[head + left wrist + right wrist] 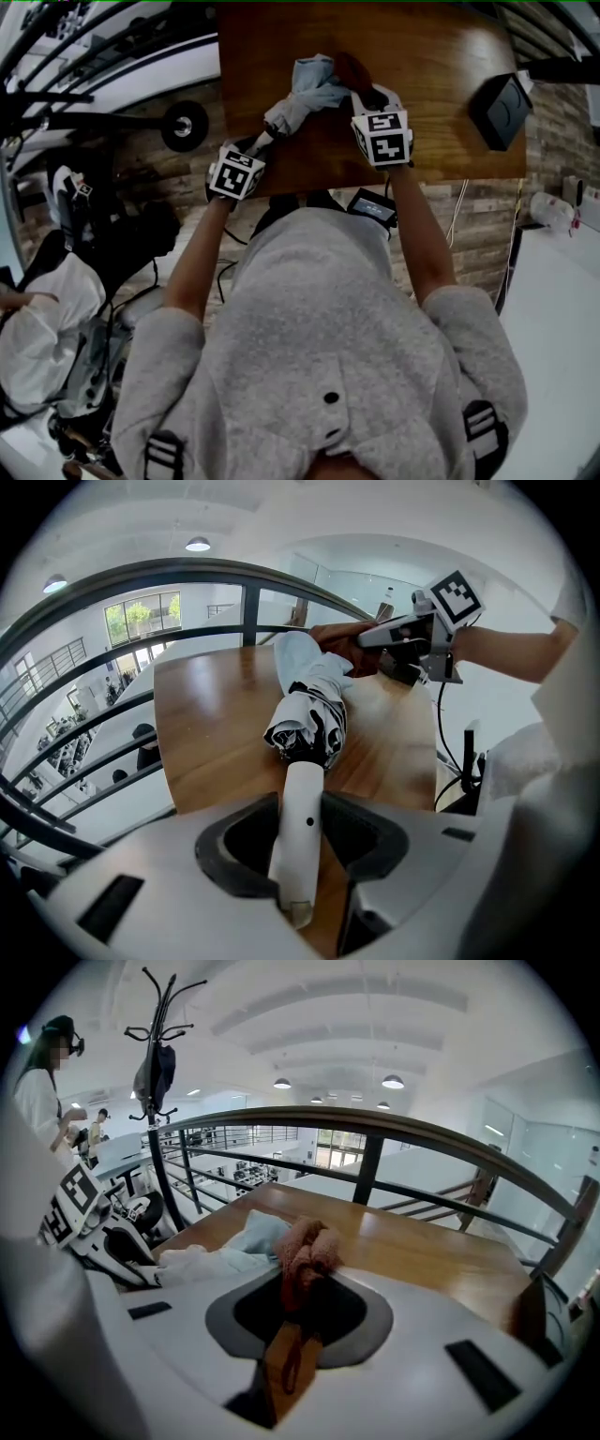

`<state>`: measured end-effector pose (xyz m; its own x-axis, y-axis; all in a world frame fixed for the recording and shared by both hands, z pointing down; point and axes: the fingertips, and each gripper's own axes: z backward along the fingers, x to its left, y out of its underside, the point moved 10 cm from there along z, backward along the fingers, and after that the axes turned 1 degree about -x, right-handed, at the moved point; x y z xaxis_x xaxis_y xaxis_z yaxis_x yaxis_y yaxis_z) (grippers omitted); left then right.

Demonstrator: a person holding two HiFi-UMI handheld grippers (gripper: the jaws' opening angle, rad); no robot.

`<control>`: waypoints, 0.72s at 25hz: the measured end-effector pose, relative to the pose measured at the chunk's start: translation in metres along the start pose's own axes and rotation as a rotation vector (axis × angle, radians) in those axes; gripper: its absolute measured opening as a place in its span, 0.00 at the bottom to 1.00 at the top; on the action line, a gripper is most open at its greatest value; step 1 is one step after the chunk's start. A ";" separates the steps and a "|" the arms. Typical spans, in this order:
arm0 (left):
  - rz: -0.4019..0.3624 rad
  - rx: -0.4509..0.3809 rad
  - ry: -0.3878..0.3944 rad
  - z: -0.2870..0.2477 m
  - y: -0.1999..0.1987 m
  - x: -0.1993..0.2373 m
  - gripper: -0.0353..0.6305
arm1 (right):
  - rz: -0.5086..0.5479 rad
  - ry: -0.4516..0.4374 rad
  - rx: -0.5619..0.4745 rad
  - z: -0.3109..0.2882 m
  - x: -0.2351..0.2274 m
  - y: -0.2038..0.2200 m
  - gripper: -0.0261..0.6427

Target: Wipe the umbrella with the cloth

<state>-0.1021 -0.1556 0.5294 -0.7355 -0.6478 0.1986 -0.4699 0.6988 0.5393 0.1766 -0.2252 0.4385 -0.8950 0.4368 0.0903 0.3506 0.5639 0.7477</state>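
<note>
Wipe barely begun, I judge
Left tongs point(298, 834) clamp the umbrella point(309, 714) at six o'clock; right tongs point(298, 1309) pinch the cloth point(306, 1252) at its one o'clock end.

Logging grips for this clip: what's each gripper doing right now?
Left gripper: closed on the umbrella handle.
Right gripper: closed on the cloth.
</note>
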 end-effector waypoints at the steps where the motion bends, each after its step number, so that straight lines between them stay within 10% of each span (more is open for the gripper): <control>1: 0.001 -0.002 0.001 0.000 0.000 0.000 0.28 | 0.005 -0.020 0.003 -0.002 0.009 0.000 0.14; 18: 0.016 -0.022 0.000 -0.001 0.004 -0.001 0.29 | 0.021 -0.491 0.012 -0.026 0.135 -0.015 0.14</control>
<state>-0.1030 -0.1524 0.5318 -0.7428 -0.6366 0.2074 -0.4474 0.7024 0.5535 0.0434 -0.1934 0.4565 -0.6533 0.7251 -0.2176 0.3730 0.5584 0.7410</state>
